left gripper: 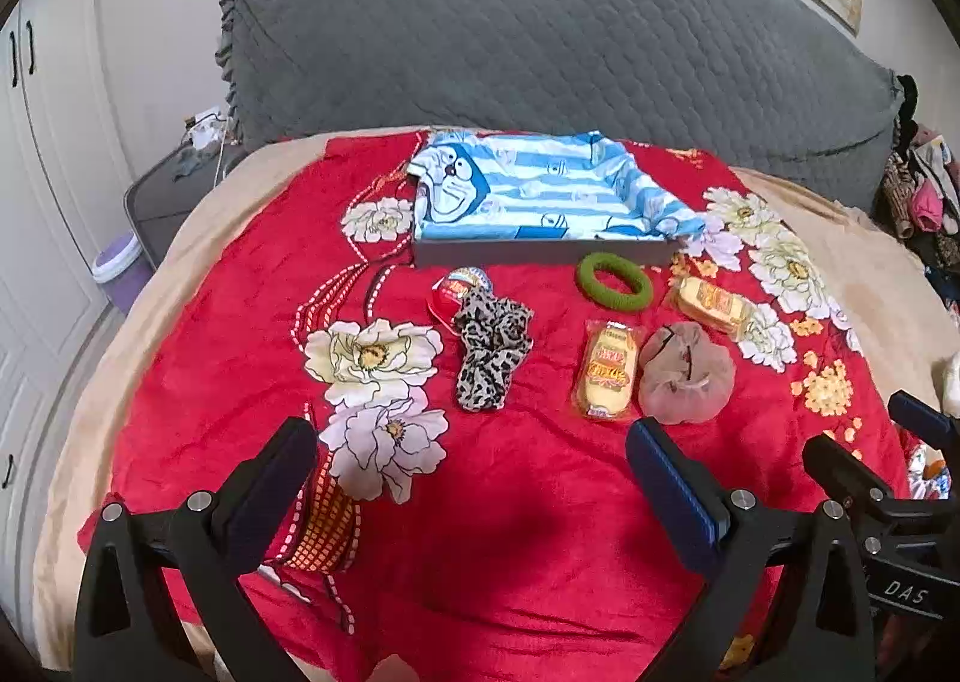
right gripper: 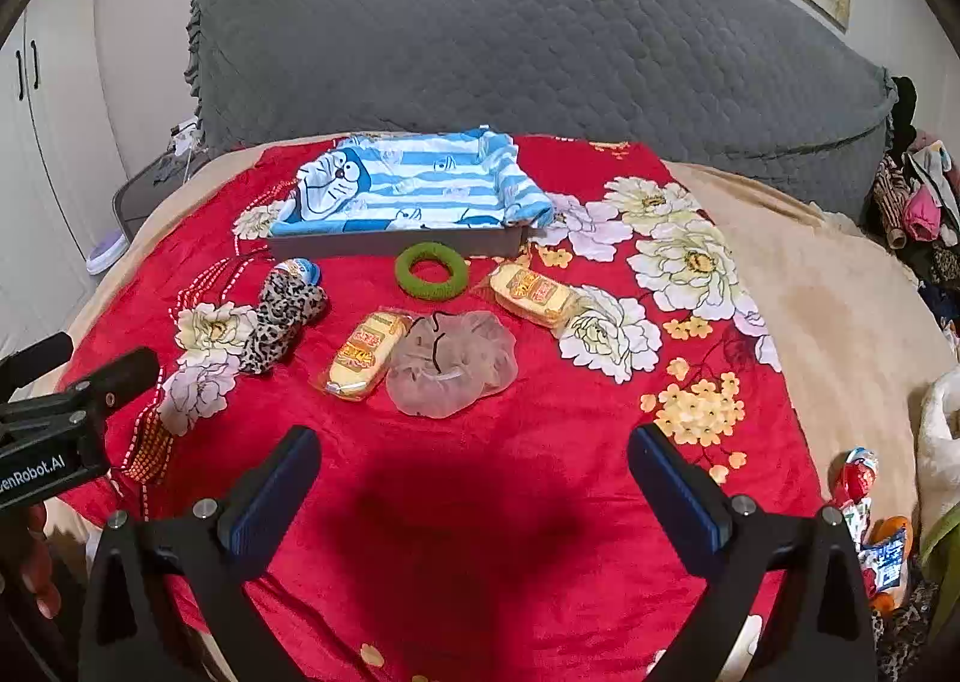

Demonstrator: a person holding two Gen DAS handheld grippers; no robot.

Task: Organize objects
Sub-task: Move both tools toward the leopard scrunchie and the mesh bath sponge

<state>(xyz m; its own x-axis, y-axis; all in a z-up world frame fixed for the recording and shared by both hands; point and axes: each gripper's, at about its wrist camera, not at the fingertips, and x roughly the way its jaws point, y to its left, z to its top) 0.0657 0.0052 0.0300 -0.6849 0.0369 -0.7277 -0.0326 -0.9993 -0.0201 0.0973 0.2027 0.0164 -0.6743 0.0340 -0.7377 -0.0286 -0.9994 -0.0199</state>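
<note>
Left wrist view: left gripper (left gripper: 471,463), jaws wide and empty, above the red blanket (left gripper: 510,502); leopard scrunchie (left gripper: 492,352) at 12 o'clock, cloth-lined tray (left gripper: 540,250) beyond. Right wrist view: right gripper (right gripper: 474,463), jaws wide, empty; sheer scrunchie (right gripper: 453,364) at 12 o'clock, green ring (right gripper: 432,271) touching the tray's front wall.

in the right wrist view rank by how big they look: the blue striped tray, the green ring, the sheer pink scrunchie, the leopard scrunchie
1. blue striped tray
2. sheer pink scrunchie
3. leopard scrunchie and green ring look alike; the ring lies farther back, so unsure.
</note>
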